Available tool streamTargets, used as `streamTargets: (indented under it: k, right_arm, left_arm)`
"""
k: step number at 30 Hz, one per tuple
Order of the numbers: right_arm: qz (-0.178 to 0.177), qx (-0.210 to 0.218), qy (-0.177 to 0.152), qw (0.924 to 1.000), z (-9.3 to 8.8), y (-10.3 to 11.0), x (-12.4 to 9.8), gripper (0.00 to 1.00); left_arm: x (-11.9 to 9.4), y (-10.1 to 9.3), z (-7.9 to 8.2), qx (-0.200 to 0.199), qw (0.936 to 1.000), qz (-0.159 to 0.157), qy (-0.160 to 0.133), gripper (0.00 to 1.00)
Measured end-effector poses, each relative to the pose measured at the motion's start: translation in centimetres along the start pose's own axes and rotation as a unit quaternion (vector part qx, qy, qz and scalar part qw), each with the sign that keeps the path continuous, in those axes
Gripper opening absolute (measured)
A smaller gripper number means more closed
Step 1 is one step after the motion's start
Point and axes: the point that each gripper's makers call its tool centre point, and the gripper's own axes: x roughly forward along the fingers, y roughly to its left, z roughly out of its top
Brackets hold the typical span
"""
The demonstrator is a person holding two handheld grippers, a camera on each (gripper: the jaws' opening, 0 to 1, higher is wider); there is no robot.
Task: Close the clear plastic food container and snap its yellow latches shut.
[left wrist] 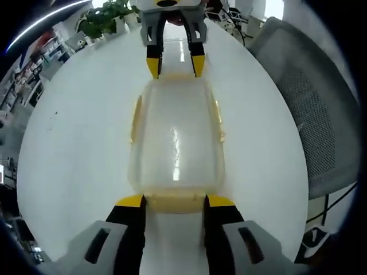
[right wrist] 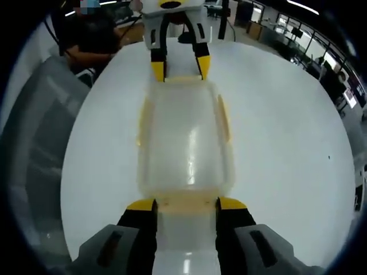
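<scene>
Lengthwise, the container (left wrist: 175, 143) runs up the frame between left claw (left wrist: 175, 200) and right claw (left wrist: 175, 64), each spread around an end latch.

container (left wrist: 175, 143): clear, yellow latches (left wrist: 175, 201)
table (left wrist: 80, 137): glossy white
gripper tips (left wrist: 131, 201): yellow on black
chair (left wrist: 312, 114): grey mesh

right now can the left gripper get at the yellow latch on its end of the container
Probably yes. The left gripper has its open jaws either side of the near end latch of the container, with nothing between them.
</scene>
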Motion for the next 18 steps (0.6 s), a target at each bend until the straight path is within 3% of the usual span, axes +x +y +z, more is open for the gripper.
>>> streamTargets:
  k: [18]
  right_arm:
    - [-0.028, -0.016, -0.011, 0.9994, 0.5, -0.2, -2.4, 0.38]
  left_arm:
    - [-1.9, 0.3, 1.4, 0.005, 0.9998, 0.019, -0.008, 0.38]
